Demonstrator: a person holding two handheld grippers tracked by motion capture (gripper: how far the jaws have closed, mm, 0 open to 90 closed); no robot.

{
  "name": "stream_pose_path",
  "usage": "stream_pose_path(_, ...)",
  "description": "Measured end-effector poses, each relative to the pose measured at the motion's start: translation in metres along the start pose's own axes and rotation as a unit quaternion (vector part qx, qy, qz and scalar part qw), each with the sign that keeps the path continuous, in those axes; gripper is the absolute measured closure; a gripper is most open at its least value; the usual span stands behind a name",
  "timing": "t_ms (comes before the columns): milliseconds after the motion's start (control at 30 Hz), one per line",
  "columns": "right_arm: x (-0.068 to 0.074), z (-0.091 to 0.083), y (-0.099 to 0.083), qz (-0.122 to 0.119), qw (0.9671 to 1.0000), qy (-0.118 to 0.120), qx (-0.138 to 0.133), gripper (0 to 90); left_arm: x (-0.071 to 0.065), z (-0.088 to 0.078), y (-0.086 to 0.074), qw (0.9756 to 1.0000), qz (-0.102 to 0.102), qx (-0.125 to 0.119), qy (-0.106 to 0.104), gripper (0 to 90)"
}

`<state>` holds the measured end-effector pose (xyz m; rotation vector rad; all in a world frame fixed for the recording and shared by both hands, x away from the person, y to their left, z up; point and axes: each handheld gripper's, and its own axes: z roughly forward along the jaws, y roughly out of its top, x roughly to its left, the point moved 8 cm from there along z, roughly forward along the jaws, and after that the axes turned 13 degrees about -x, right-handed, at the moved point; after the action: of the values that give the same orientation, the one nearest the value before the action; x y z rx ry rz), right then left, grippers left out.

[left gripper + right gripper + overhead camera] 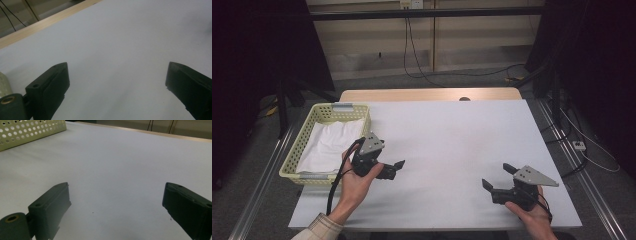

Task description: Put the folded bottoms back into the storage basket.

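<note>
Covering wooden table (pixel 362 94): white sheet (pixel 452 145).

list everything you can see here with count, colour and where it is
basket: 1, pale yellow perforated plastic, left edge of the table
white cloth: 1, white, folded inside the basket
table: 1, white top with a wood strip along the far edge, centre
cables: several, black, on the floor beyond the table
left claw: 1, black, open, just right of the basket, holding nothing
right claw: 1, black, open, near right of the table, holding nothing
hands: 2, near edge, one on each claw
</note>
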<state>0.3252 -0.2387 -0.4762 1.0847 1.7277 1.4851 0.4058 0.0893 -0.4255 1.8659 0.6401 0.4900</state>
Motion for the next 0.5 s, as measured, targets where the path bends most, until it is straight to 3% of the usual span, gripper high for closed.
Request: stream_pose_path(500,0.0,0.0,0.0,-0.001,1.0,0.0,-0.001,7.2,-0.021,0.017,-0.033,0.9997,-0.012,0.012,-0.02,5.7)
